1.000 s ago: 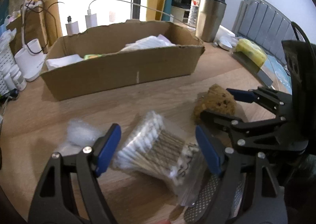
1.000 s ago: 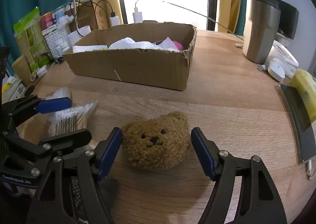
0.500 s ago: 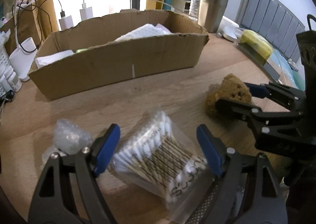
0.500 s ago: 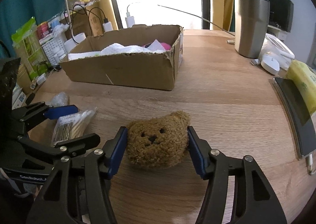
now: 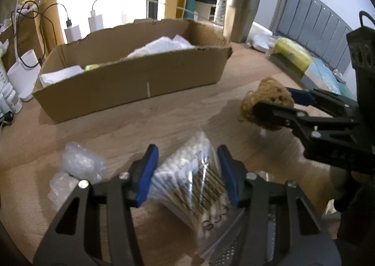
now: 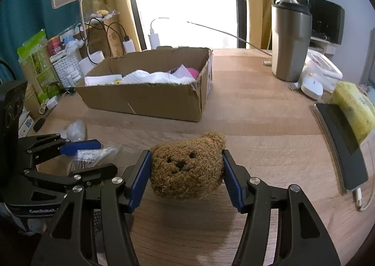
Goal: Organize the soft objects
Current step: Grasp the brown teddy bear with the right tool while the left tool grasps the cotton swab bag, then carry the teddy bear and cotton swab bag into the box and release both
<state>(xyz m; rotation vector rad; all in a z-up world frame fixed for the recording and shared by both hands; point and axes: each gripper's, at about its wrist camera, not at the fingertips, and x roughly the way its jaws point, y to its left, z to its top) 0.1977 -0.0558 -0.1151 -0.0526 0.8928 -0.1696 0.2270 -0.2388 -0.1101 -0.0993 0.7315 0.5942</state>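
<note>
Wooden and round-edged, the surface carries a low cardboard box that sits well ahead of both tongs, with white cloths and a pink item already lying inside it. Behind the box, a bright window, yellow curtains and chargers on cables fill the background; a steel tumbler stands ahead and to the right of the right tongs.

Left tongs are closing around a clear bag of cotton swabs, which lies between the blue pads; the left pad touches the bag's side and the right pad sits against its other edge, the plastic bunching up between them. In the right wrist view the same bag shows between those fingers. Just to the left of the left tongs, a crumpled wad of bubble wrap rests on the wood.

Right tongs stand partly open with both blue pads pressed on a brown plush bear head, one pad at each cheek. The bear's face points back toward the camera, and its shadow falls on the wood below it. Seen from the left wrist, the bear is ahead and to the right of the left tongs, clamped between the black fingers.
</note>
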